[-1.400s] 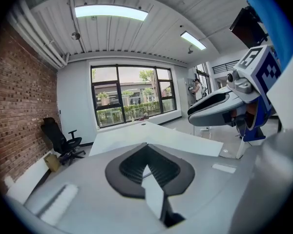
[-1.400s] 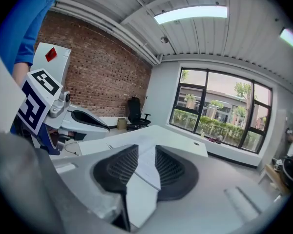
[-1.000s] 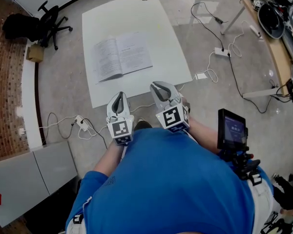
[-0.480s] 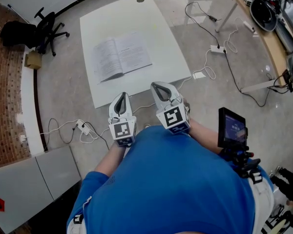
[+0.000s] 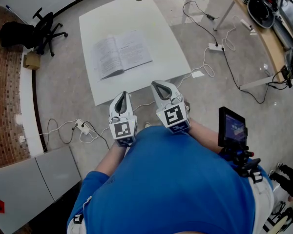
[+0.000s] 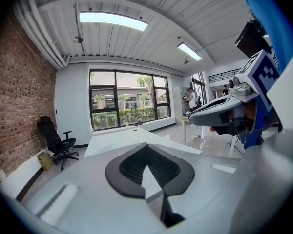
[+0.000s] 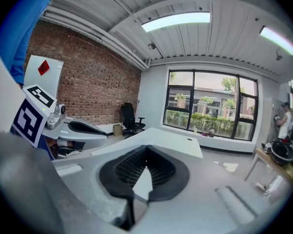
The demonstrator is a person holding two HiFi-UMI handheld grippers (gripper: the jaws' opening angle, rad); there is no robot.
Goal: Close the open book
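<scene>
Okay, head view: the book (image 5: 121,54) lies open and flat on the white counter (image 5: 136,18), pages up, spine running roughly from 11 to 5 o'clock. So it isn't as the task wants it; both halves are spread wide.

My left tongs (image 5: 120,99) and right tongs (image 5: 162,89) sit side by side close to the body, the right at about 3 o'clock of the left, around the counter's near edge. The book is well apart from them, up at 11 o'clock. Both point over the counter, so either one could take a cover.

Each gripper view shows the dark pads meeting at the tip, so both pairs are pinched together with nothing between them. Only the bare counter top shows ahead of them.

I'd guess that pinched shape helps: a slim tip could slip under a page edge and fold one half over. The risk, I reckon, is thin pages sliding or creasing rather than turning together. An office chair (image 5: 46,21) stands off at 10 o'clock, well out of the way.
</scene>
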